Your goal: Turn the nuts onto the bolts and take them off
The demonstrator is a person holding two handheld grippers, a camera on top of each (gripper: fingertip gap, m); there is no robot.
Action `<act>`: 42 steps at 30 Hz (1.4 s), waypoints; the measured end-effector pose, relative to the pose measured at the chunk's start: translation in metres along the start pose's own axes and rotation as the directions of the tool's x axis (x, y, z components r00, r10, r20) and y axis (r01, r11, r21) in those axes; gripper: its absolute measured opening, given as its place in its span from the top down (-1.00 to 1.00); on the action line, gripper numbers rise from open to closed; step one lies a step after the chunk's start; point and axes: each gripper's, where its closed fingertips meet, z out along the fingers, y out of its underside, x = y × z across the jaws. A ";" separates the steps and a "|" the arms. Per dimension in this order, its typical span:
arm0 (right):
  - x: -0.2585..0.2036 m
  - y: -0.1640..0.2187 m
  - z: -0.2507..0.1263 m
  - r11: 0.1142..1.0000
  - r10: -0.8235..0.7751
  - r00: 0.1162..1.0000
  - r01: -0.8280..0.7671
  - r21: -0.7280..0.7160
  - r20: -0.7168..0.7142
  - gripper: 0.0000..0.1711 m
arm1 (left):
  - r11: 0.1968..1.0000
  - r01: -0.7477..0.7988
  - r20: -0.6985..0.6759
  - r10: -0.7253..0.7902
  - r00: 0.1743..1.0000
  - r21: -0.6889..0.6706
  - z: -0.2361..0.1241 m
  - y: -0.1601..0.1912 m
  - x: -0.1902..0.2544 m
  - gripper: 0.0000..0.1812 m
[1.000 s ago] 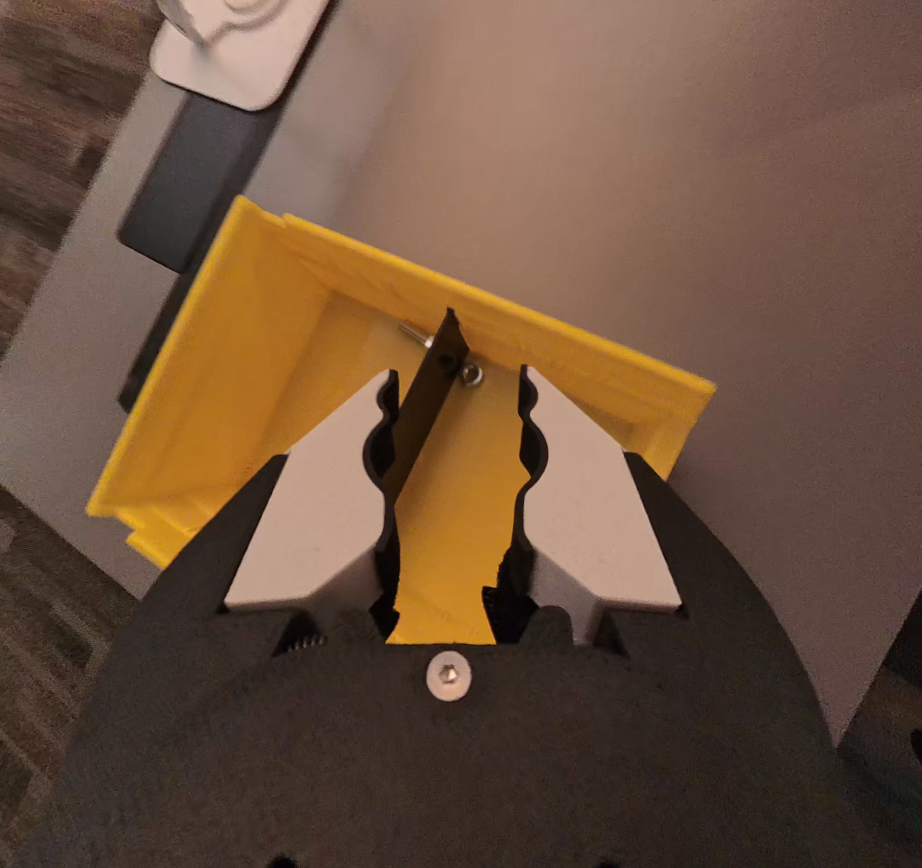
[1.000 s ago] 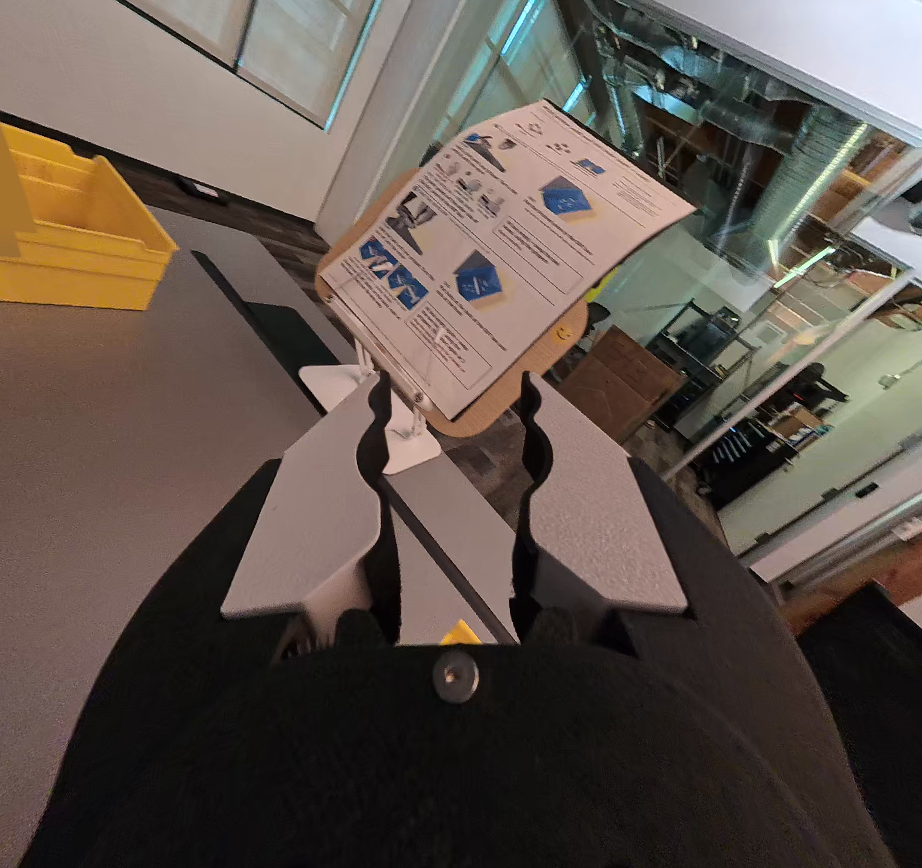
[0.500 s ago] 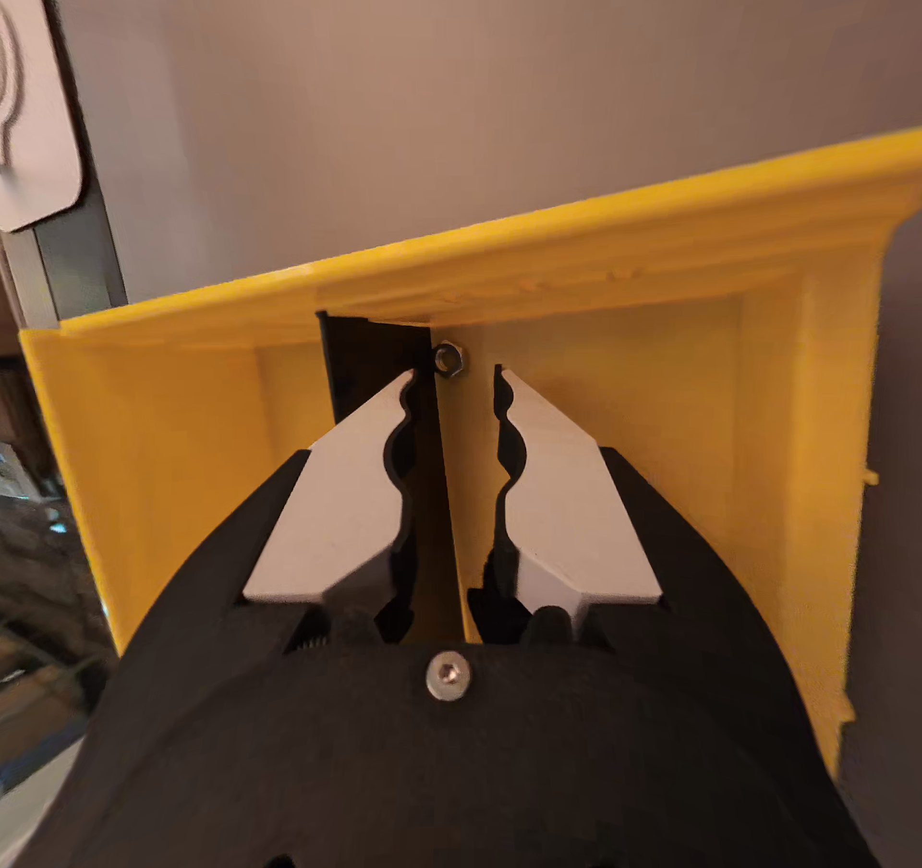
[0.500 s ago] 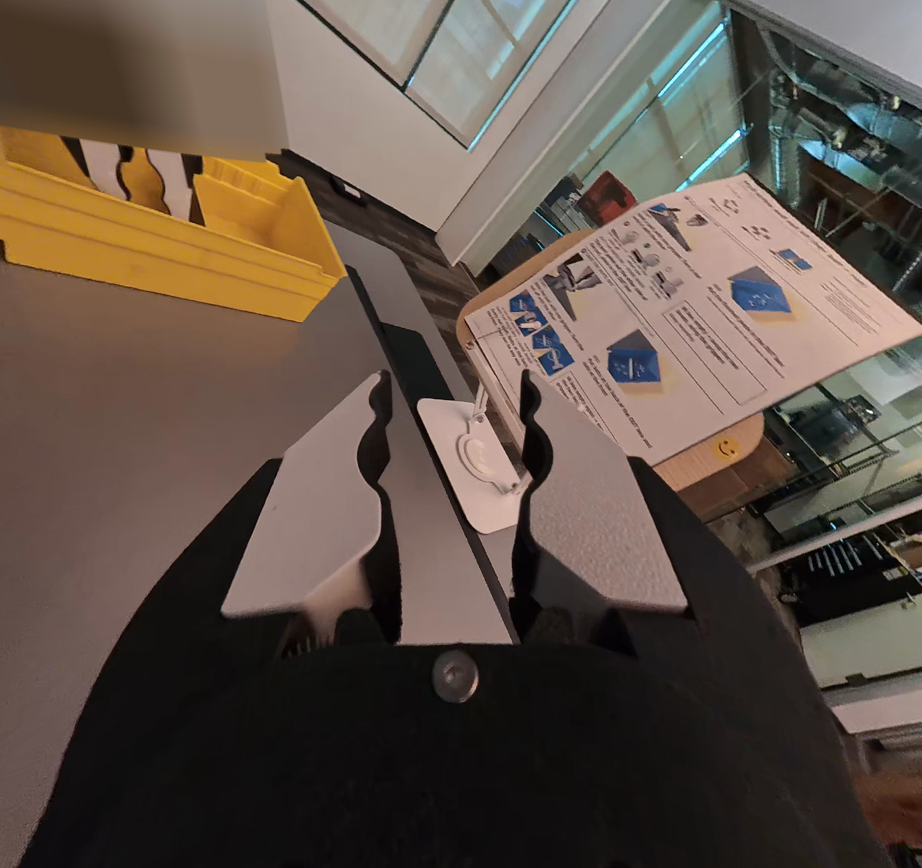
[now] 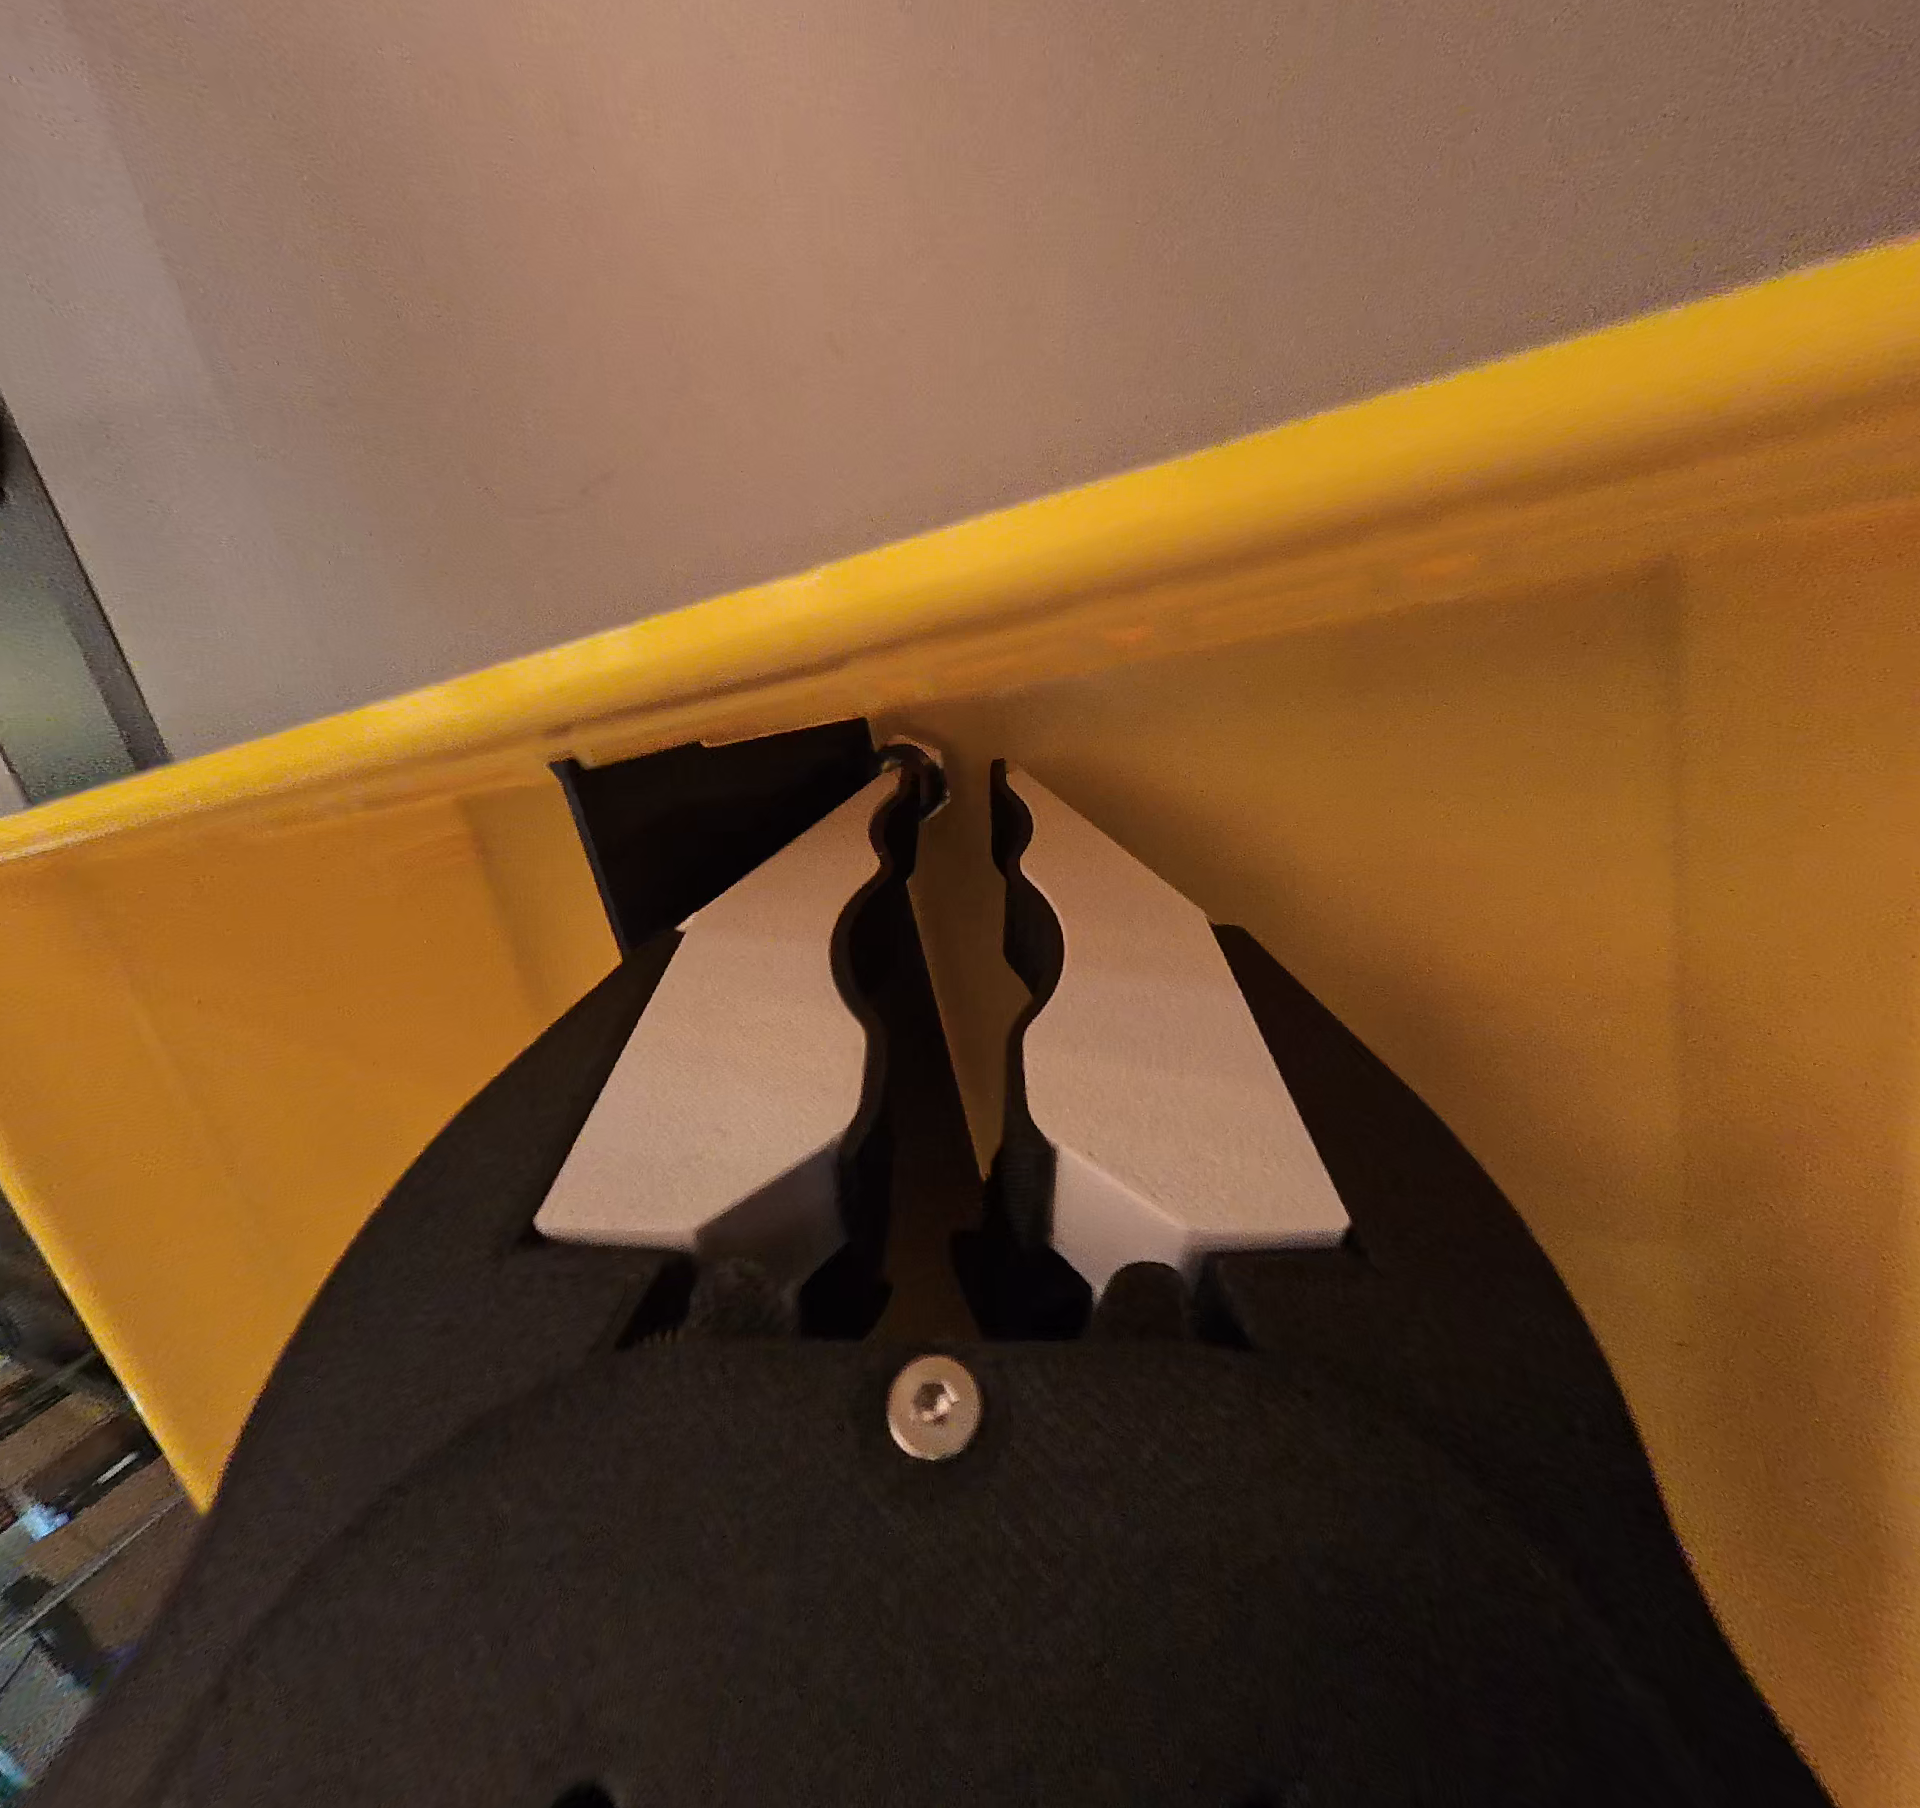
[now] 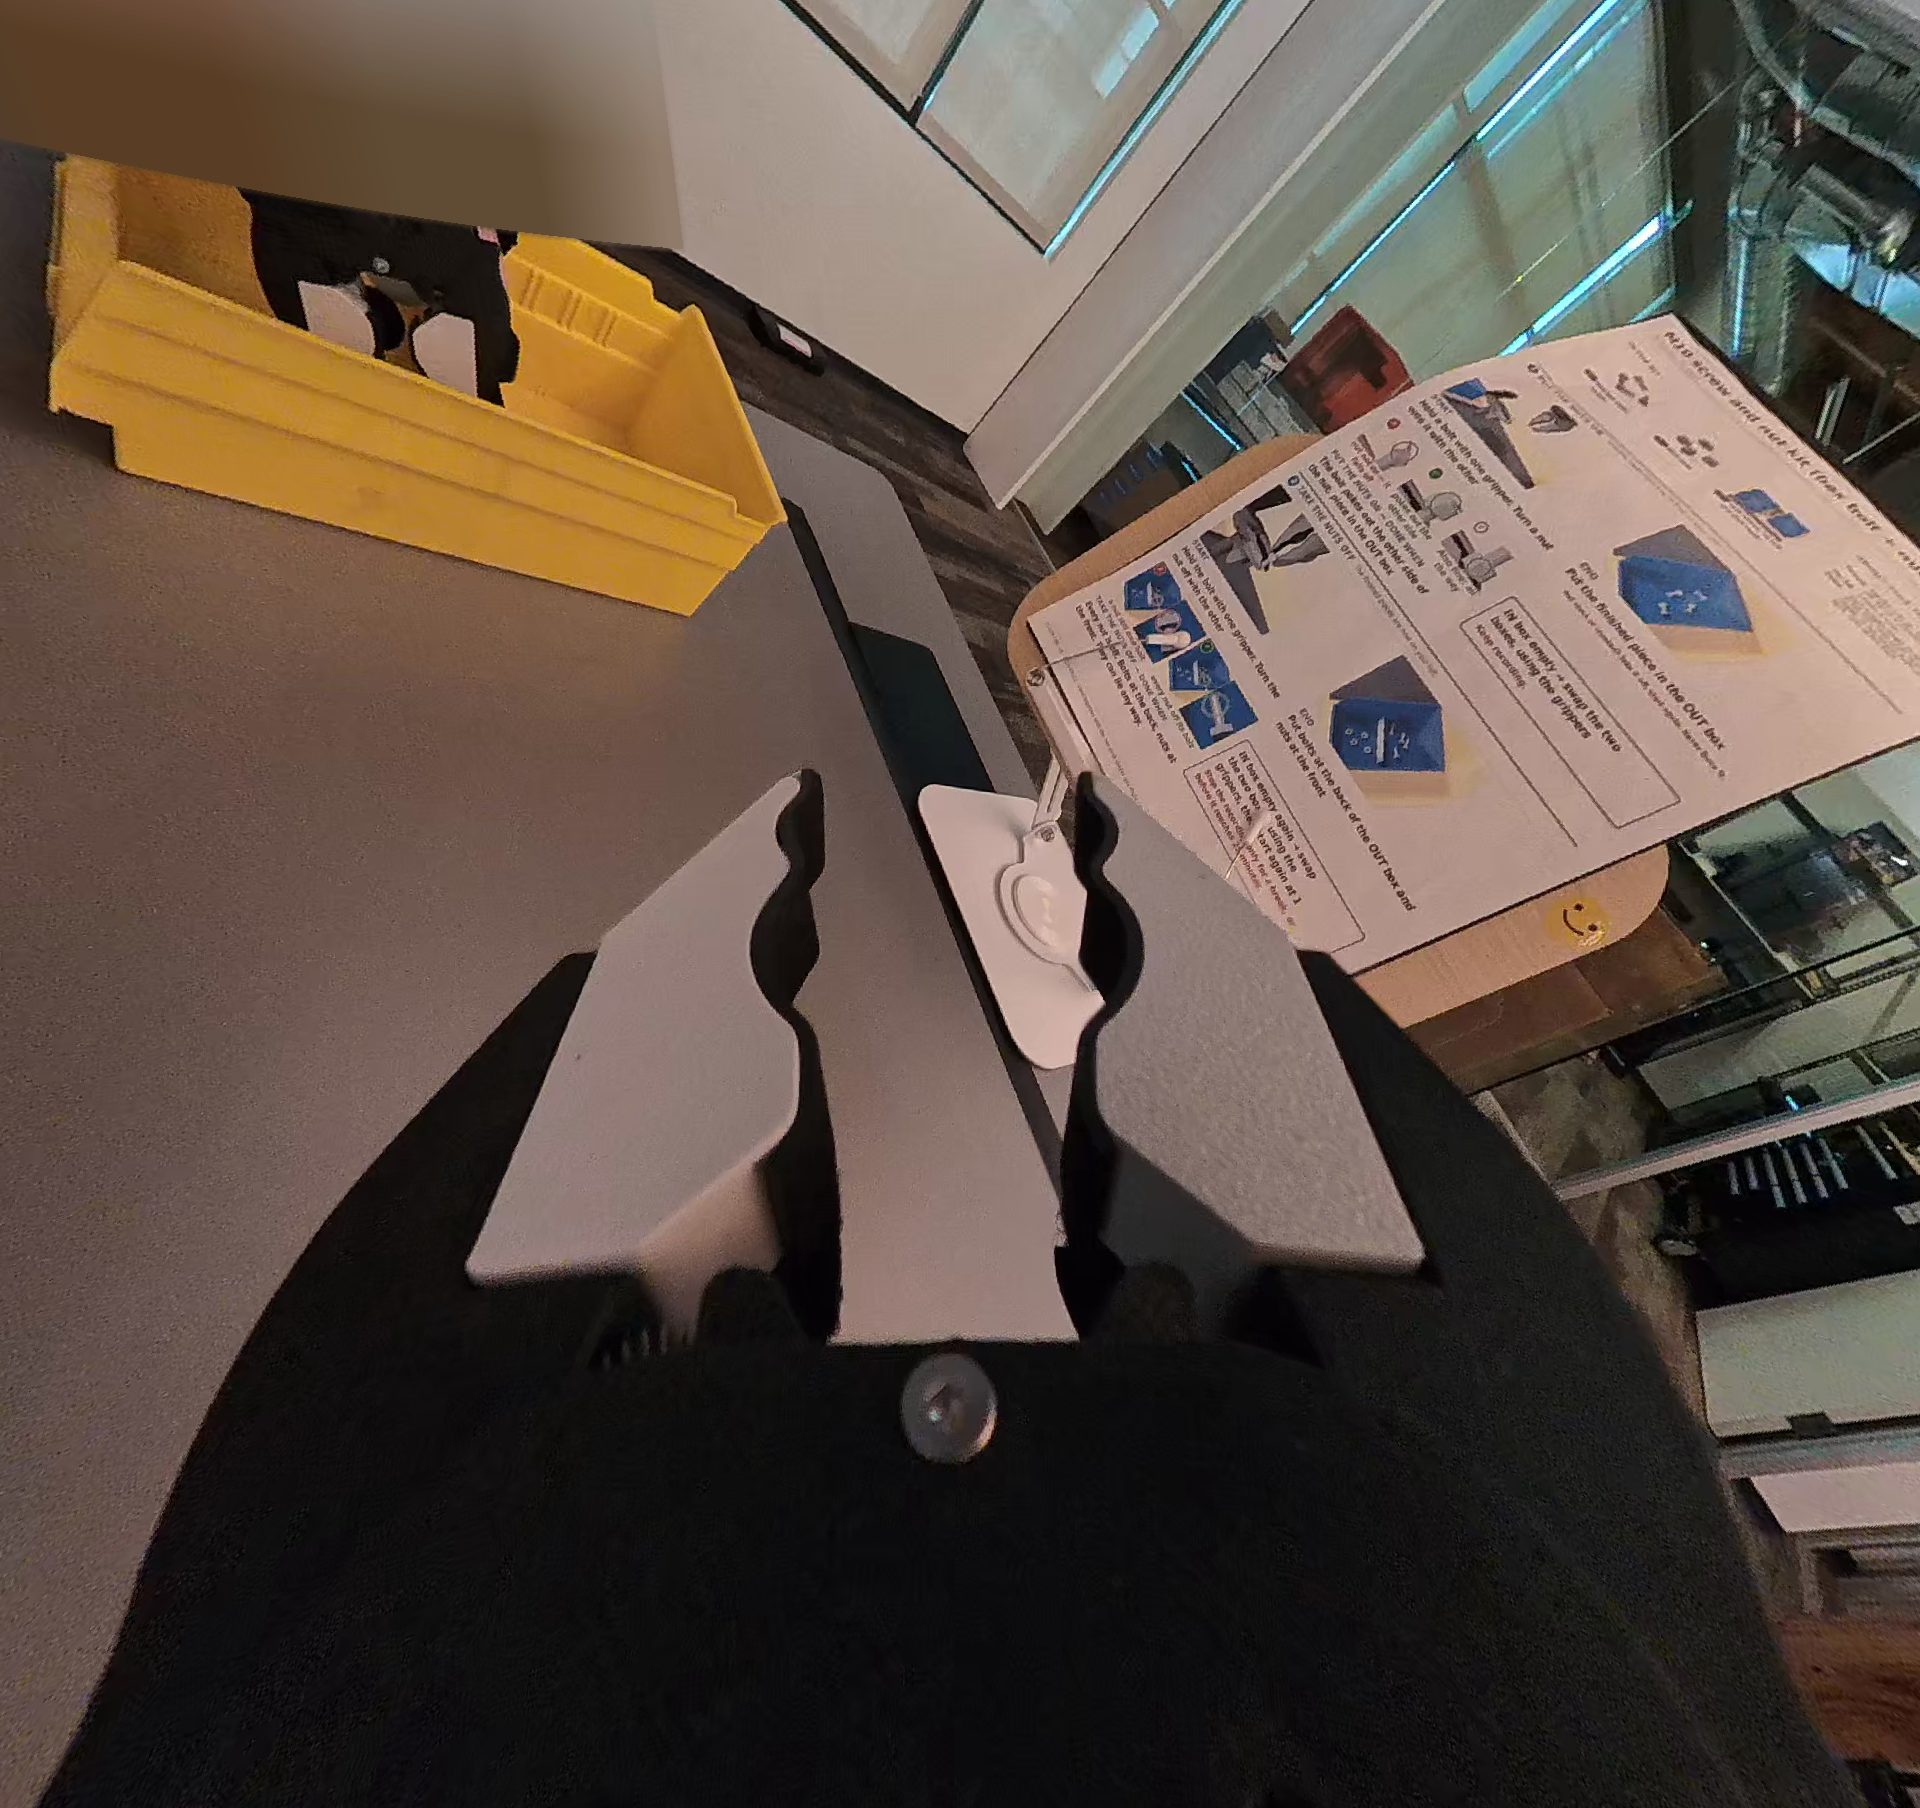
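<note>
Left wrist view: the left claw (image 5: 951, 792) reaches deep into the yellow bin (image 5: 1455, 823), its jaws apart with a narrow gap. One steel nut (image 5: 928, 769) sits at 12 o'clock from the tips, in the corner where the black divider (image 5: 717, 813) meets the bin's far wall. It is just off the left finger's tip; whether they touch I cannot tell. The claw seems lined up to pinch that nut out of the corner. No bolt shows here.

Right wrist view: the right claw (image 6: 940, 802) is held over the grey worktop (image 6: 312, 823), jaws wide apart and empty, probably waiting its turn. At 10 o'clock stands the one yellow bin (image 6: 416, 470) with the left claw (image 6: 390, 330) dipped inside. At 2 o'clock one instruction sheet (image 6: 1507, 636) leans on a white stand (image 6: 997, 917) at the worktop's edge.
</note>
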 end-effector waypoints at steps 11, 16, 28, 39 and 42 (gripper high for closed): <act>-0.008 0.010 0.000 0.999 -0.016 0.999 0.018 -0.047 0.046 0.47 | 0.999 -0.025 0.014 0.025 1.000 -0.031 0.004 0.003 -0.001 0.95; -0.011 0.012 0.001 0.999 -0.013 0.998 0.017 -0.052 0.062 0.50 | 0.999 -0.019 0.006 0.020 1.000 -0.045 0.001 0.005 0.002 0.96; -0.009 -0.012 -0.007 0.999 -0.048 0.997 0.047 0.018 0.058 0.53 | 0.934 0.177 0.225 -0.253 0.941 0.310 -0.123 -0.082 -0.070 0.97; -0.023 -0.025 -0.038 0.995 -0.098 0.992 0.098 0.008 0.078 0.53 | 0.966 0.096 -0.079 -0.079 0.994 0.241 0.014 -0.251 -0.049 0.97; -0.024 -0.029 -0.050 0.995 -0.100 0.991 0.099 0.021 0.091 0.53 | 0.977 0.063 -0.096 -0.044 0.994 0.205 0.038 -0.259 -0.043 0.97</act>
